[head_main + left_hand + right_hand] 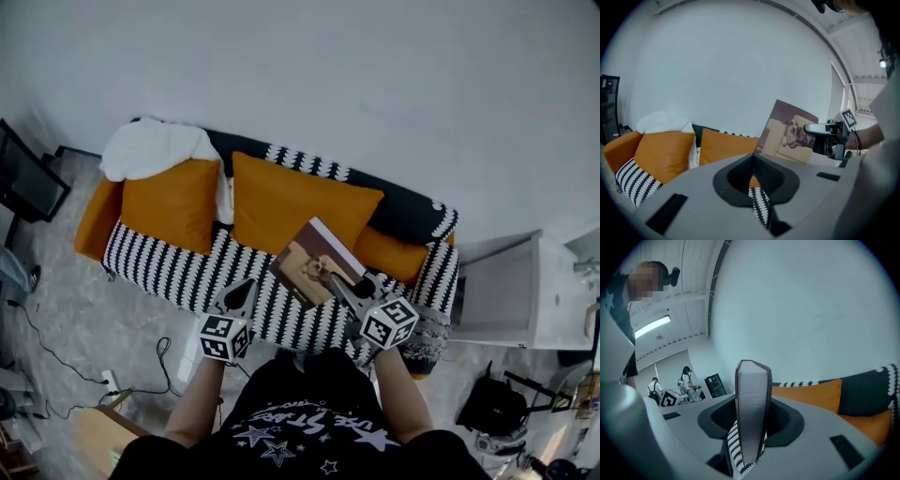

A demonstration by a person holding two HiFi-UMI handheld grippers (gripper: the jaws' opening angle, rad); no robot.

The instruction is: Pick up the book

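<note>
My right gripper [349,292] is shut on the book [317,262], a thin hardback whose brown cover shows a dog on a sofa. It holds the book by its lower right corner, tilted in the air above the sofa seat. In the right gripper view the book [752,413] stands edge-on between the jaws of the right gripper [752,369]. The left gripper view shows the book's cover [790,133] with the right gripper [820,129] clamped on its edge. My left gripper [242,292] hovers left of the book, not touching it. The left gripper [753,157] has its jaws together and holds nothing.
Below is a black-and-white striped sofa [169,267] with orange cushions [286,202] and a white blanket [155,145] at its left end. A white cabinet [525,295] stands to the right, with a dark bag [492,408] on the floor. Cables [84,375] trail at left.
</note>
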